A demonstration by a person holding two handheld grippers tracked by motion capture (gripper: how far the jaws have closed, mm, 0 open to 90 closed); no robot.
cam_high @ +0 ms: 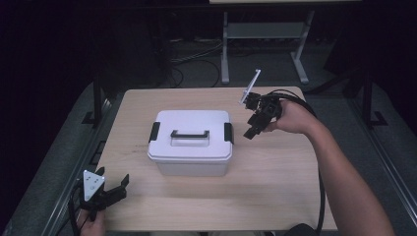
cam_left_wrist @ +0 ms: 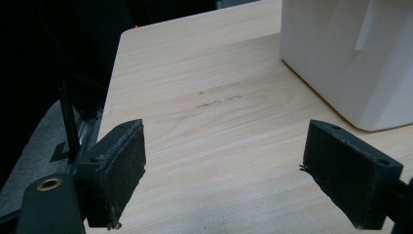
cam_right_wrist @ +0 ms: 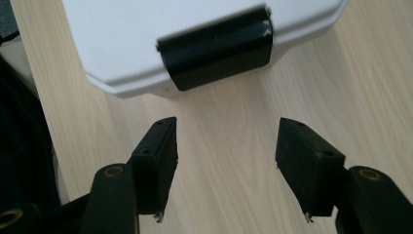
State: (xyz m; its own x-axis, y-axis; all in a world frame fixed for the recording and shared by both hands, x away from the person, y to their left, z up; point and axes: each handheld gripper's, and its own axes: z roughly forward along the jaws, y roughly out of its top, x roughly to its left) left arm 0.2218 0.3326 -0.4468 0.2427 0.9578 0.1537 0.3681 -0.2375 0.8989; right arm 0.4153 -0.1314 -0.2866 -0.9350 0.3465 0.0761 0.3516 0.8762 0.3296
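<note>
With the white box [cam_high: 191,142] at frame centre on the surface [cam_high: 275,191], bring your open, empty right claw [cam_high: 252,127] squarely around its right-side black latch [cam_right_wrist: 216,48], while your left claw [cam_high: 120,187], also open, waits lower left.

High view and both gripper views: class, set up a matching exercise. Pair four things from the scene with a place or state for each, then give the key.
Things
1. white box
2. carry handle
3. left gripper
4. right gripper

Places or states
A. open, low at the table's near left corner
B. lying flat on the lid
C. mid-table, lid on
D. open, jaws aimed at the box's right-hand black latch

Pairs: 1-C, 2-B, 3-A, 4-D
</note>
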